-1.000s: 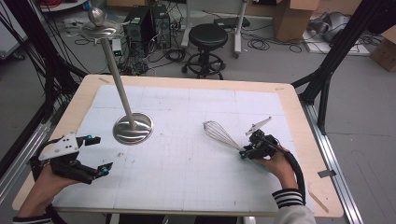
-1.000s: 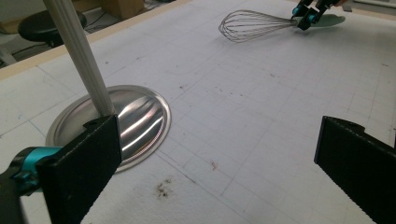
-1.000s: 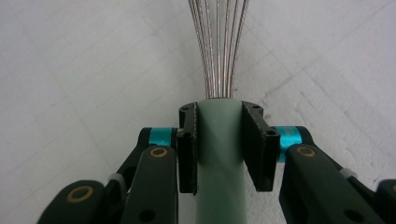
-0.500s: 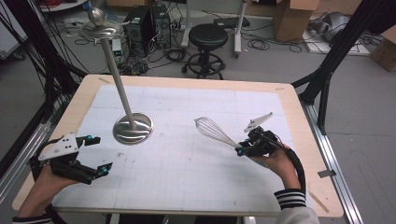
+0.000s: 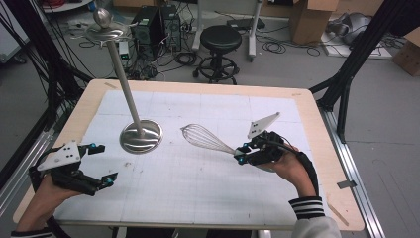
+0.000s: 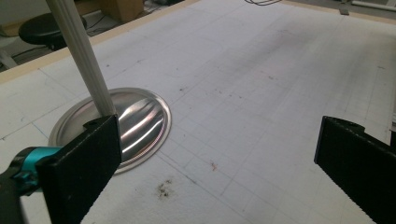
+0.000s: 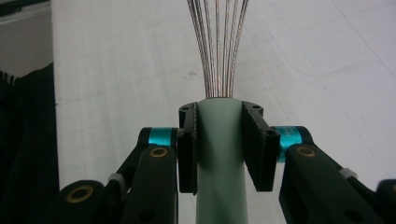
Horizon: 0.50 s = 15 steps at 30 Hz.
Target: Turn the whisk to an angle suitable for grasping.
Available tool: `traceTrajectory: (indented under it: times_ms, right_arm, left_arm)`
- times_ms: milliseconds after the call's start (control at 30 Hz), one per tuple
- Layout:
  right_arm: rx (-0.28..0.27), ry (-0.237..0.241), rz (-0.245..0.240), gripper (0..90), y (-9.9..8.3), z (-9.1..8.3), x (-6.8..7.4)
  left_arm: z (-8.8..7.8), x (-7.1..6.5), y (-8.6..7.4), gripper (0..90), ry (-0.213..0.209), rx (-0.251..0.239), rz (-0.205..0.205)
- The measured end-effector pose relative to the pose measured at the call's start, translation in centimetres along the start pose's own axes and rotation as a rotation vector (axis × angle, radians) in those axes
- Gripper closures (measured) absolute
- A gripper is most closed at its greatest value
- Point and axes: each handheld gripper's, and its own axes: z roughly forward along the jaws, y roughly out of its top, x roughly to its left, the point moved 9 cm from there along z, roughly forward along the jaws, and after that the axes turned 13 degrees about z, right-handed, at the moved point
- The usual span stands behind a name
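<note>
Whisk: it is near the middle of the table, a bit toward 3 o'clock. Its wire end points to 10 o'clock. I think it is lifted off the table, but I cannot be sure.
Right gripper: its 2 jaws are pressed tight on the pale green handle of the whisk, 1 jaw on each side.
Left gripper: at 8 o'clock on the table. Its 2 jaws are spread wide with nothing between them.
Stand: a shiny round base with a tall pole, at 10 o'clock from the middle. It is near the whisk wires but not touching them.
Could go wrong, slip: the handle looks smooth and round, so the whisk might twist or slide in the jaws if the hand tips fast.
Could go wrong, bump: if the whisk goes on toward 10 o'clock, the wires may hit the pole and rock the stand.
Could go wrong, bend: pushing the thin wires down on the table may bend them.
Table: a wood edge with a white grid mat on top. The mat has small dark spots.
Room: a grey floor, a black stool at 12 o'clock, cables, a computer box and cardboard boxes.
</note>
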Motion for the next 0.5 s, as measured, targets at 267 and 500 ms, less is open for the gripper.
traceTrajectory:
  times_ms: [267, 500]
  right_arm:
    - [0.033, 0.05, -0.087, 69.3, 2.0, 1.8, 2.6]
    - [0.062, 0.091, -0.124, 69.3, 3.6, 4.1, 4.4]
  left_arm:
    - [-0.1, -0.1, 0.1, 1.7, -0.009, -0.005, -0.004]
    - [-0.3, -0.1, 0.2, 1.7, -0.015, -0.011, 0.001]
